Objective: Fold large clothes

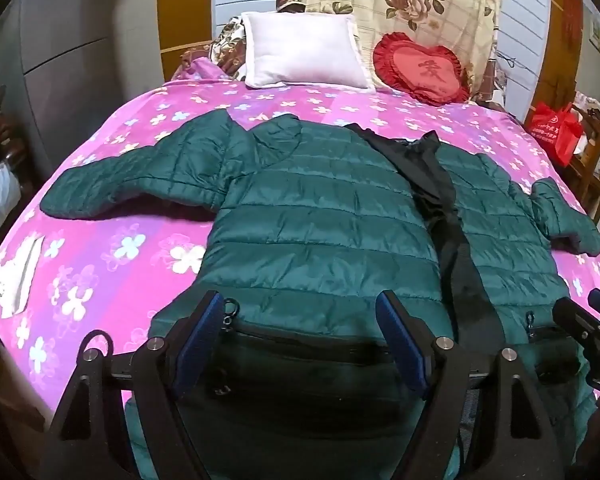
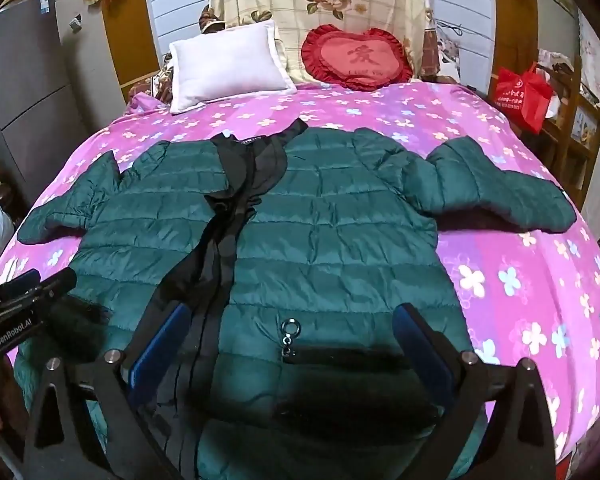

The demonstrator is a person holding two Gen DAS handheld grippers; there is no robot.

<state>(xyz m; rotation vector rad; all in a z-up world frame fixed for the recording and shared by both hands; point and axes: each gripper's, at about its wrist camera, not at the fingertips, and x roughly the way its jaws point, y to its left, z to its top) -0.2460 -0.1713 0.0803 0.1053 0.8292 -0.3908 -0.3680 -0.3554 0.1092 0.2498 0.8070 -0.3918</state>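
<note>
The left gripper [image 1: 300, 336] is hovering over the hem of the green puffer jacket [image 1: 320, 216] with its jaws apart and nothing between its pads, and the right gripper [image 2: 292, 344] is hanging over the other front panel, spread as wide as it goes and also gripping nothing. The jacket is lying front-up and unzipped on the pink flowered bedspread [image 1: 112, 248], sleeves splayed out to both sides, its black lining [image 2: 228, 216] showing along the open front.

The slick quilted shell is looking like the main risk: a pinch that is taking only the top layer is likely to lift one panel and leave the back behind, skewing the fold. The open front edges are sitting unevenly, so folding now could be trapping the lining in a bunch. The ring zipper pull [image 2: 290, 330] is lying near the right gripper's path and could be snagging a finger. Beyond, the white pillow [image 1: 304, 50] and red heart cushion [image 1: 420, 68] are resting well clear.
</note>
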